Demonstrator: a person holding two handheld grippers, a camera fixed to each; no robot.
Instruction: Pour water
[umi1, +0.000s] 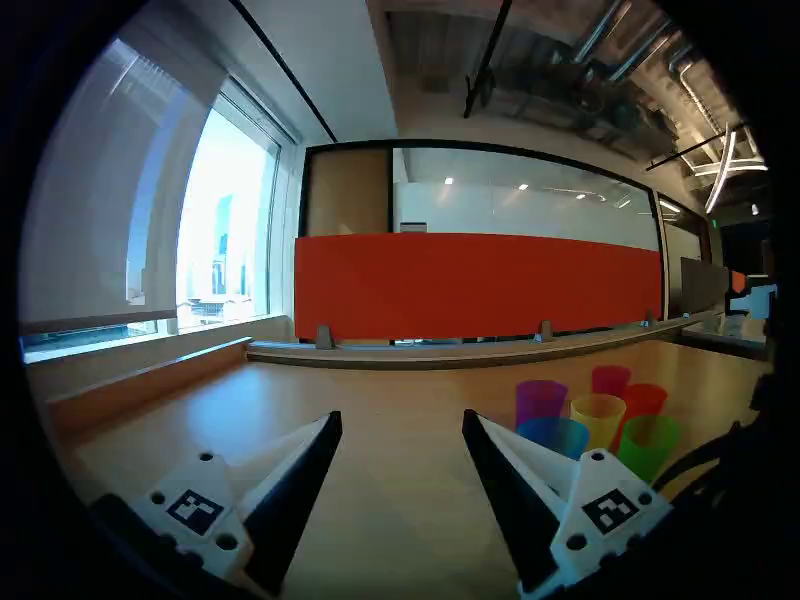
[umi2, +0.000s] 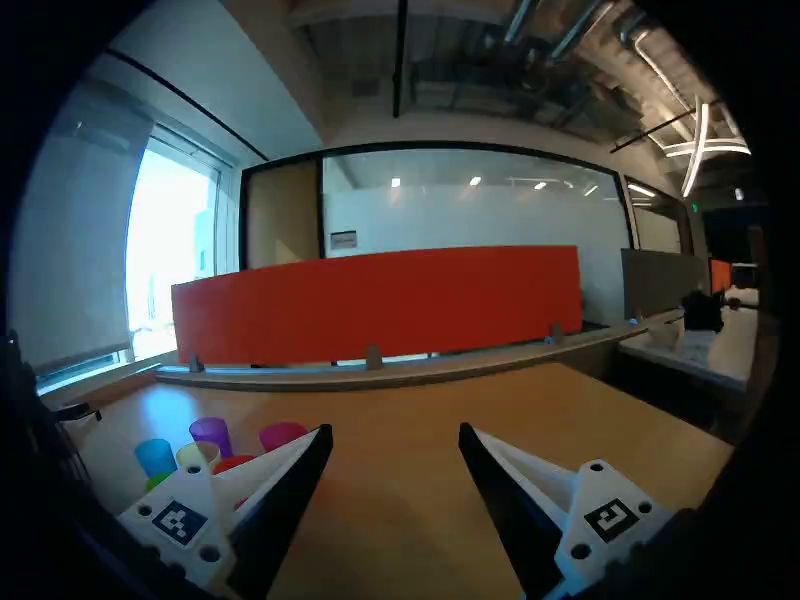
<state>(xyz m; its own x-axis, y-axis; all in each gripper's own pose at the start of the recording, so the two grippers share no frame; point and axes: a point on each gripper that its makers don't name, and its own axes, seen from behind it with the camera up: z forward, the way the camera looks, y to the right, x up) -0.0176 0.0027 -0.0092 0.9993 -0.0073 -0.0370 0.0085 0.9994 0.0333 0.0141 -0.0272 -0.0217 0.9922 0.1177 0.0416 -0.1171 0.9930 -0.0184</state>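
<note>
Surface: smooth pale-wood table (umi1: 290, 385), matte, with a raised strip along its far edge.
Backdrop: flat red panel (umi1: 470, 285) below a glass wall (bowed by the lens).
Cups (umi1: 598, 412): translucent tapered plastic in mixed colours, clustered upright on the table, on the left in the right gripper view (umi2: 212, 435).
Left gripper (umi1: 401, 418): white wedge fingers with black inner faces, spread, holding nothing.
Right gripper (umi2: 395, 430): spread likewise above bare wood.
</note>
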